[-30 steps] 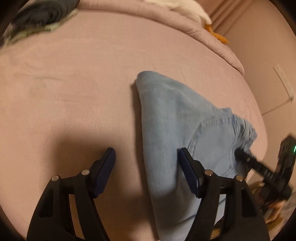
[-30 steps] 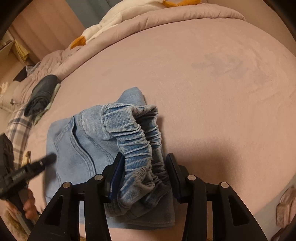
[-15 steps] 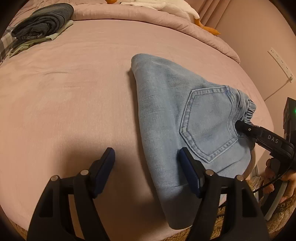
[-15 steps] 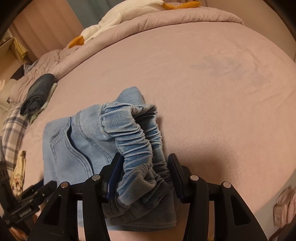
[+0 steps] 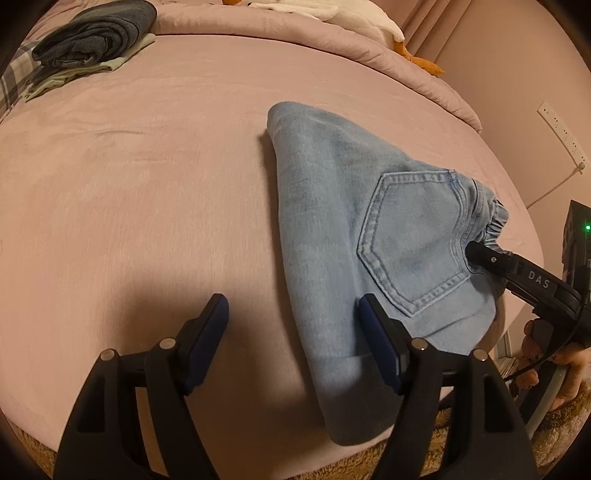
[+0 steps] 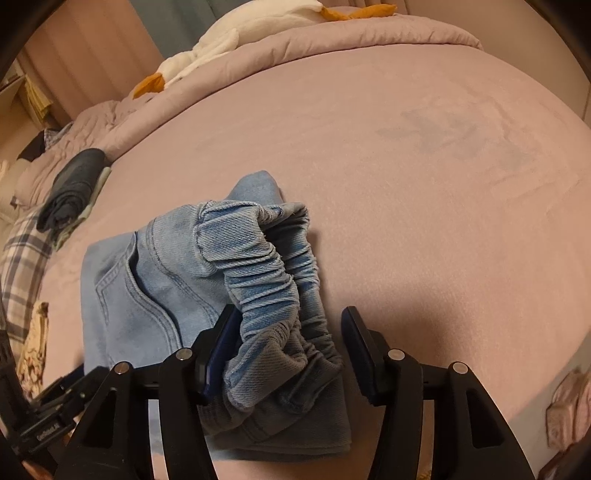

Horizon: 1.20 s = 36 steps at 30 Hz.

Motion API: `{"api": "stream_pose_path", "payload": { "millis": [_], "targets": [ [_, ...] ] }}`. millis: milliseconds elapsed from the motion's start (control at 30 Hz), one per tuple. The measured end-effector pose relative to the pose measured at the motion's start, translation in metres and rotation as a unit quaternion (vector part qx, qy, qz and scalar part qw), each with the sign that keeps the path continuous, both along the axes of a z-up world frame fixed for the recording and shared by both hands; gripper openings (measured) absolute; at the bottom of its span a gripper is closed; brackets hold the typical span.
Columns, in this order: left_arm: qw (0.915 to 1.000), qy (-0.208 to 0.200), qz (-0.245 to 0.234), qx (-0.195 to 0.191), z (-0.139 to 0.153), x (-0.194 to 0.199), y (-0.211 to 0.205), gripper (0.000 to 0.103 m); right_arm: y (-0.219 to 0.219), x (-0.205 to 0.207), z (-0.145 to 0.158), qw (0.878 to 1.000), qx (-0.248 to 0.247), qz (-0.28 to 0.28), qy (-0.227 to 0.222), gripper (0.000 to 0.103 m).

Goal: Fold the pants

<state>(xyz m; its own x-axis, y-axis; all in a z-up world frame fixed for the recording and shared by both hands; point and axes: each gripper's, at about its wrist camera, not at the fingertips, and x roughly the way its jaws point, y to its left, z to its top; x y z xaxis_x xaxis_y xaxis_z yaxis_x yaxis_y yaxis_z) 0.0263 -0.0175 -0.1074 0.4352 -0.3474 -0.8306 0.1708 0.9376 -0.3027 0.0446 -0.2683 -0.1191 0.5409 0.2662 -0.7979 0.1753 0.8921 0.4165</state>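
Light blue denim pants (image 6: 155,295) lie folded on a pink bed (image 6: 424,184), lower left of centre. The right gripper (image 6: 290,347) at bottom has its fingers spread around the bunched elastic waistband (image 6: 280,291).

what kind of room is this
Most likely a bedroom: the jeans lie on a wide bed with a pink sheet, a rolled quilt and a plush toy at its far end.

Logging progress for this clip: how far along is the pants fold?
Mostly done: the jeans lie in a compact folded bundle on the bed. In hand: the right gripper straddles the elastic waistband, jaws open. The left gripper is open, holding nothing. Left: flatten the waistband.
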Motion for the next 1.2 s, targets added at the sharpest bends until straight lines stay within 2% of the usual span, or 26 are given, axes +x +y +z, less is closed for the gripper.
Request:
{"api": "stream_pose_path", "payload": {
  "millis": [433, 1200],
  "targets": [
    [0.9999, 0.005, -0.015, 0.002, 0.001, -0.025, 0.001, 0.073, 0.006, -0.005, 0.003, 1.0, -0.02, -0.01, 0.003, 0.055],
    [0.9998, 0.016, -0.01, 0.008, 0.002, -0.031, 0.003, 0.074, 0.007, -0.006, 0.002, 1.0, -0.02, -0.007, -0.001, 0.056]
  ]
}}
